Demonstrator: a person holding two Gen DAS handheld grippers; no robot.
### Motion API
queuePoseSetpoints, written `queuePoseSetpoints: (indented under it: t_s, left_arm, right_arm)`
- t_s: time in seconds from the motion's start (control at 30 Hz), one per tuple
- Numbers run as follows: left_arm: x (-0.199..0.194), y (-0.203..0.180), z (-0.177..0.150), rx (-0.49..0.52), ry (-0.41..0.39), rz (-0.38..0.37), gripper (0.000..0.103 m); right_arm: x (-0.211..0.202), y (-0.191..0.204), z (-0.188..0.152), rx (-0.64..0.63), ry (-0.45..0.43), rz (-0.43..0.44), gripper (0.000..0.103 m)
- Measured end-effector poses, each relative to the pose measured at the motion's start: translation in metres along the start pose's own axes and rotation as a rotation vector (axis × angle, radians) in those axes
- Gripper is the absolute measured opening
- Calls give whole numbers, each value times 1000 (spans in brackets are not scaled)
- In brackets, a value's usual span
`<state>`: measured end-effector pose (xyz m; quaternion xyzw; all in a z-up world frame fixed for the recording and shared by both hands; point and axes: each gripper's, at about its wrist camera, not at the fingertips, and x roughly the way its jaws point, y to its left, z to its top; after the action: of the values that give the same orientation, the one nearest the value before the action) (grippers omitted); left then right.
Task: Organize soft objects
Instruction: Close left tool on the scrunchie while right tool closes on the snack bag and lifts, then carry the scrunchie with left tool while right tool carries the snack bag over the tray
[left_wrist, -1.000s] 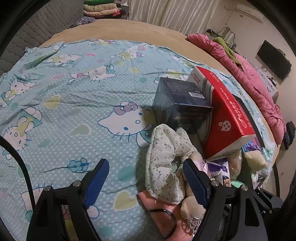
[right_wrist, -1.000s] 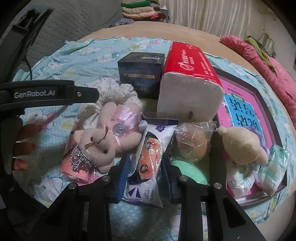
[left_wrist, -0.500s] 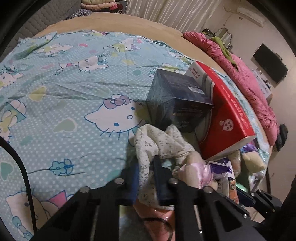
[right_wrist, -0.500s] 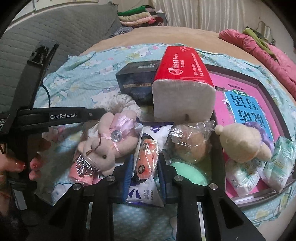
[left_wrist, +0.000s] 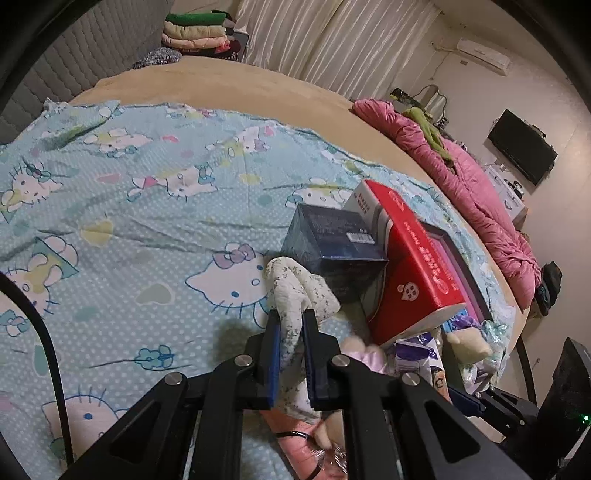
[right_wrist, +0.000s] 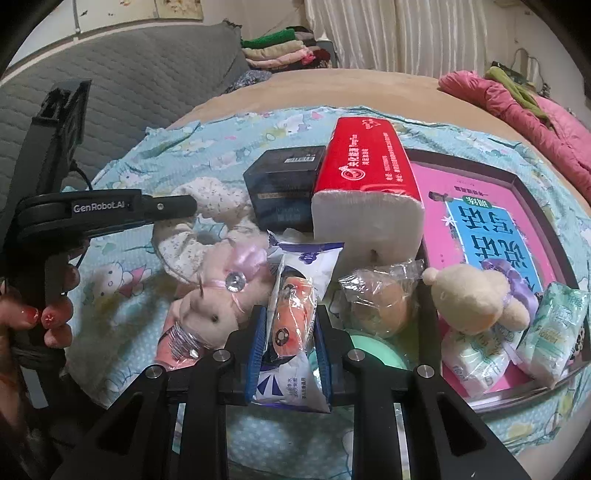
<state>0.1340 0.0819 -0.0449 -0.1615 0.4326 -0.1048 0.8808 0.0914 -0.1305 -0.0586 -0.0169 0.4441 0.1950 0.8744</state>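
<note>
Two hand-held grippers, each clamped on something soft.
Left hand-held gripper (left_wrist: 291, 325) pinches the floral cloth (left_wrist: 299, 291) beside the dark box (left_wrist: 334, 254); right hand-held gripper (right_wrist: 290, 328) pinches the snack packet (right_wrist: 293, 314).

Dim warm indoor light is falling softly; fisheye bending is curving both views' edges (black corners vignetting), and the foreground is blurring slightly.

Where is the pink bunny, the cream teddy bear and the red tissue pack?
Pink plush bunny (right_wrist: 212, 314), right wrist view, on its face.
Cream plush teddy bear (right_wrist: 467, 295), right wrist view, on its head.
Red soft tissue pack (right_wrist: 365, 162), right wrist view, on its red top.
</note>
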Motion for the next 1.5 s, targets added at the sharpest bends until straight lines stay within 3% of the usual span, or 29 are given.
queuePoseSetpoints:
  t_s: [0.47,0.87,1.5]
  left_arm:
    - [-31,0,5,4,-75,42,11]
    - [-68,-32,9,46,-135,74,11]
    - [-84,-112,2,167,-152,8,11]
  right_arm:
    - [2,-2,-4,6,28,40,26]
    - [-33,-11,5,33,-103,72,26]
    - [-80,-50,11,121,-249,71,26]
